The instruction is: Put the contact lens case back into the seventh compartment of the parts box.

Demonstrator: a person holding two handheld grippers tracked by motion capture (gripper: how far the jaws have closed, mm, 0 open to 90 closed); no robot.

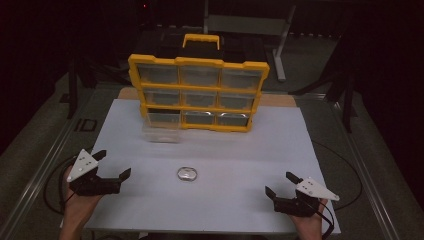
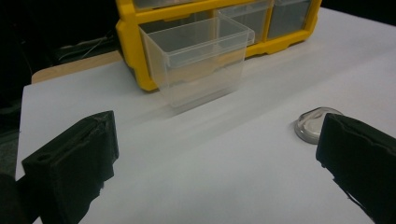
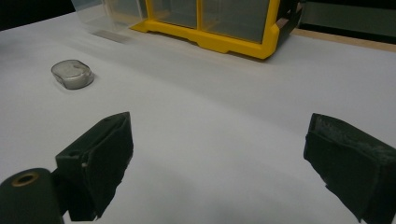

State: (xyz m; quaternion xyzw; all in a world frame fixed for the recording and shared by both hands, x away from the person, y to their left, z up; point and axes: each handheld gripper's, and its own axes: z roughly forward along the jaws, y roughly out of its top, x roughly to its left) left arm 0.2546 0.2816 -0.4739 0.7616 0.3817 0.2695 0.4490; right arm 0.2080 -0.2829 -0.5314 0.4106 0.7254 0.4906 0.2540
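Start position: both grippers open, small clear case midway between them

Position of the work item. Small clear case lies flat on the white tabletop, roughly on the centre line and nearer the person than the yellow organizer. It is an oval, domed, translucent piece; what it holds, if anything, cannot be made out.

Gripper state. Left gripper and right gripper rest low near the front edge, each with fingers spread wide and nothing between them. In the left gripper view the case sits just ahead of the right-hand finger, which partly covers its near edge. In the right gripper view the case lies well ahead and off toward the left-hand finger.

Governing relation. The case lies to the right of the left gripper and to the left of the right gripper. The left gripper appears somewhat nearer. The long axis of the case runs roughly across the tabletop, so a grasp across its short dimension would likely suit either side.

Destination candidate. One clear drawer at the bottom left of the organizer is pulled out, still partly in its slot, open at the top and apparently empty.

Limits of view. Remaining drawer contents are too dim to read. The upper rows of the organizer are cut off in both gripper views.
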